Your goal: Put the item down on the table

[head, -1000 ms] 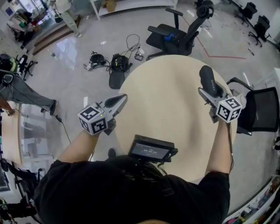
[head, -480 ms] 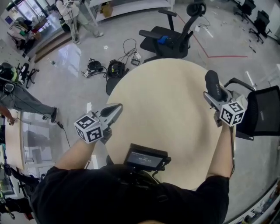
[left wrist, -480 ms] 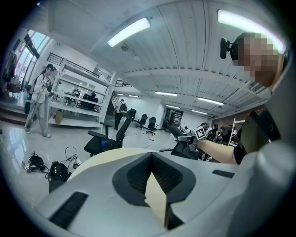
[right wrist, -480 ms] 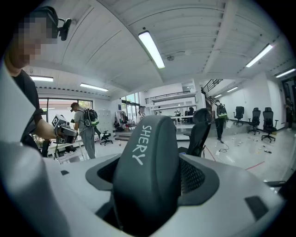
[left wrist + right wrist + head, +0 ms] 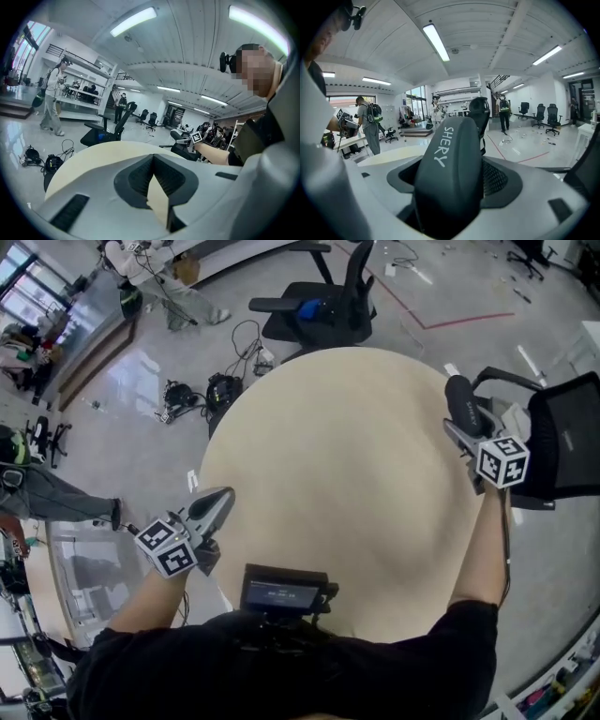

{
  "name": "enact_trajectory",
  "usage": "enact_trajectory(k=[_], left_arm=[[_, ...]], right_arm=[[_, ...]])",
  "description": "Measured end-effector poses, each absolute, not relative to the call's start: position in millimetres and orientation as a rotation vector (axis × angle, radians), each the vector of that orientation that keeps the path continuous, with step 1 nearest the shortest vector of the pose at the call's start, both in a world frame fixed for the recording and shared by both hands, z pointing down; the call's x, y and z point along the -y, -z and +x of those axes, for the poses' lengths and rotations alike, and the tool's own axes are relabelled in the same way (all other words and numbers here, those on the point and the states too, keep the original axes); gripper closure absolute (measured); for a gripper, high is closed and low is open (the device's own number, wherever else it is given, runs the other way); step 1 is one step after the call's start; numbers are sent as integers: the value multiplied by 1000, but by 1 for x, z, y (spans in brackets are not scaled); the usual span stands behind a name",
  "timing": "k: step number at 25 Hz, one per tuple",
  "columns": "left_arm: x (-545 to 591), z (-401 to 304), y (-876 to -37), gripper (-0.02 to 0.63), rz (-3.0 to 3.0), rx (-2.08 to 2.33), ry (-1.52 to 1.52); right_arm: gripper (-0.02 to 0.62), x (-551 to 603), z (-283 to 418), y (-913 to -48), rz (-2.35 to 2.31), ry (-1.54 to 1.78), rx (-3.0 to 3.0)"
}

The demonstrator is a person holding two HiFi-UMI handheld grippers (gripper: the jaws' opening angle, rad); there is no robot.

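A dark grey oblong item printed "SHERY" stands up out of my right gripper, which is shut on it above the right rim of the round beige table. In the right gripper view the item fills the space between the jaws of that gripper. My left gripper hangs at the table's left rim, shut to a point with nothing in it. In the left gripper view its jaws meet at the tip, and only the tabletop shows below.
A black office chair stands behind the table and another right beside my right gripper. Cables and dark gear lie on the floor at the left. A small screen device sits at my chest. People stand far off.
My head has turned, so the table sits more to the centre. Both grippers have drifted outward toward the table's rims. The right one still holds the item.
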State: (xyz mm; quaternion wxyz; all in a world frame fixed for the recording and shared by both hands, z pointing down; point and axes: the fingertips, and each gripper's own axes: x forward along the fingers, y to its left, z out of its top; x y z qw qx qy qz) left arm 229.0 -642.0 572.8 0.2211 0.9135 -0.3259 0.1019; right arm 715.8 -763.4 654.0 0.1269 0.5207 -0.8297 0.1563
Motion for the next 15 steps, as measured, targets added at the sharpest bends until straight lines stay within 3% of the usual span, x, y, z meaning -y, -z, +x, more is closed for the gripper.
enact_trajectory(k=[15], left_arm=[[678, 246, -597, 604, 2512, 915, -307]], right_arm=[[227, 782, 808, -763, 1610, -572, 2148]])
